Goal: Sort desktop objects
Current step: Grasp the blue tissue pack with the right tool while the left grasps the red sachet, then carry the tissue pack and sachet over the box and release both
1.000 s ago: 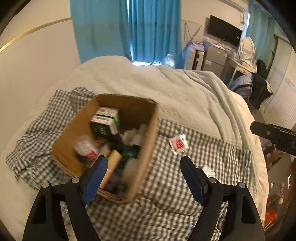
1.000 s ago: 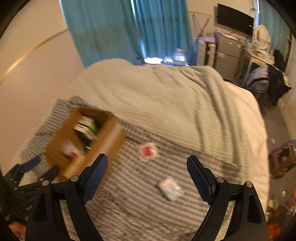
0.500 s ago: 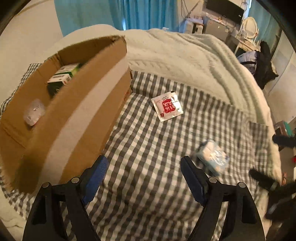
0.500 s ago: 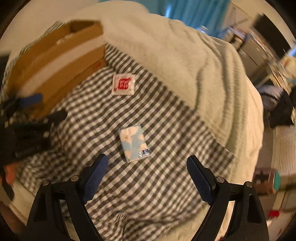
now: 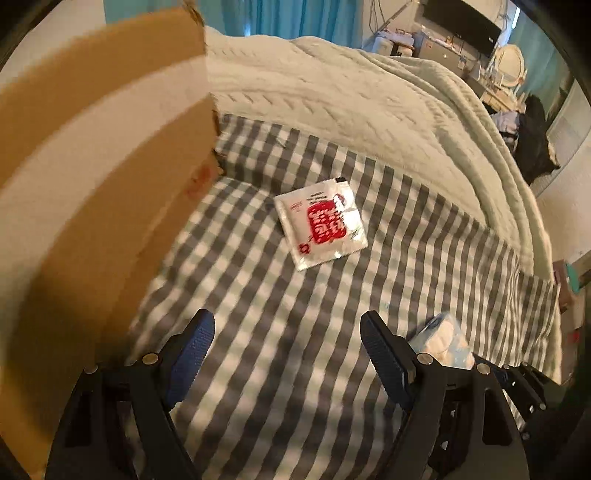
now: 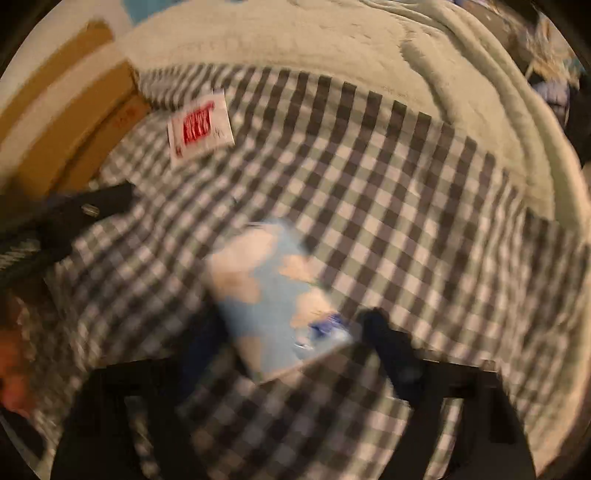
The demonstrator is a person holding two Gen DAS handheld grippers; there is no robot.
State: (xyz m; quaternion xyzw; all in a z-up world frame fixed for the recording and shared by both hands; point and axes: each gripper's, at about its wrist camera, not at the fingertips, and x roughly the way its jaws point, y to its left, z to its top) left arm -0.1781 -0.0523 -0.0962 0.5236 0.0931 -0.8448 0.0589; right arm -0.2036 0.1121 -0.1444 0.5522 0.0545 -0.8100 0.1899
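Note:
A white sachet with a red label (image 5: 320, 223) lies flat on the grey checked cloth (image 5: 295, 314), ahead of my open, empty left gripper (image 5: 286, 341). It also shows in the right wrist view (image 6: 199, 129). A light blue tissue pack (image 6: 269, 291) lies on the cloth between the fingers of my open right gripper (image 6: 288, 332), in a blurred view. The pack also shows in the left wrist view (image 5: 445, 343), just right of my right finger. The cardboard box (image 5: 92, 177) stands at the left.
The cloth lies on a bed with a pale knitted blanket (image 5: 351, 96) behind it. The left gripper shows at the left edge of the right wrist view (image 6: 70, 218). Furniture and a TV (image 5: 461, 22) stand far back right.
Both grippers have come down close to the cloth. The left one moved away from the box toward the sachet. The right one closed in on the tissue pack, which now lies between its fingers.

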